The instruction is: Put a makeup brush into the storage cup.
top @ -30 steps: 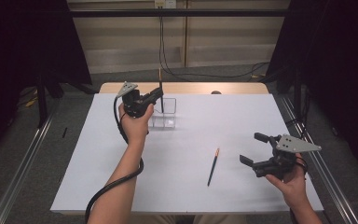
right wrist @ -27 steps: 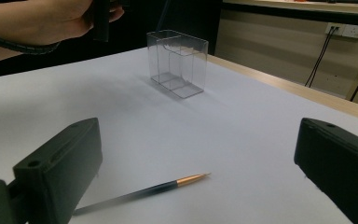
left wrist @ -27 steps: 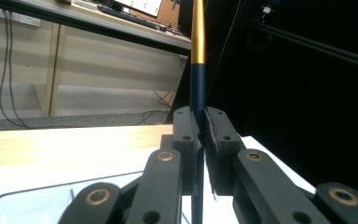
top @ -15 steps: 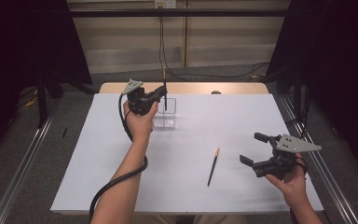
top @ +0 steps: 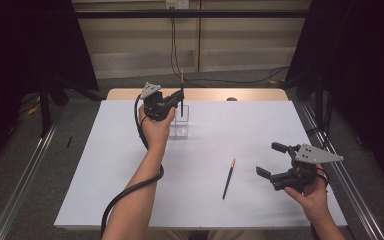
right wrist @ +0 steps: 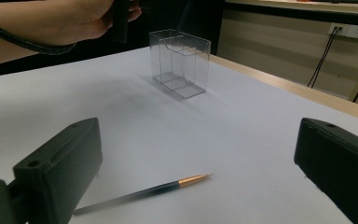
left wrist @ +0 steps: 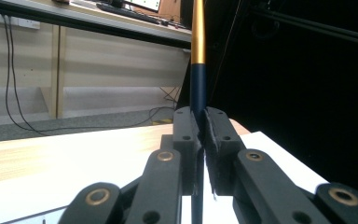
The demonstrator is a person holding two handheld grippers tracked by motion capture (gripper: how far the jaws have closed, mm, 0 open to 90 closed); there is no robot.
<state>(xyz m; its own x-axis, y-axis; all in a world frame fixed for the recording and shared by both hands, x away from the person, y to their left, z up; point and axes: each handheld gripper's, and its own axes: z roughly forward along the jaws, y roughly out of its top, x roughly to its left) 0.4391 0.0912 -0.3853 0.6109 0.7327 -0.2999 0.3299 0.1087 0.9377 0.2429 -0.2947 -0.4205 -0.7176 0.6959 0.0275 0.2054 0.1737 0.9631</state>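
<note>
Nearest, the right tongs point(top: 276, 161) hover with their blocky black jaws spread wide and nothing between them, just beside a slim dark pen with a gold tip point(top: 228, 178) that lies flat on the smooth white surface point(top: 100, 190). Farther off, the left tongs point(top: 176, 98) are clamped on a second pen point(left wrist: 197, 56), dark-barrelled with a glossy gold upper part, held upright above a clear, thin-walled plastic box point(right wrist: 180, 62) with an inner divider, open at the top. Beyond, the surface's pale wooden edge point(top: 250, 94) shows, with dark cables point(top: 240, 80) on the floor.
</note>
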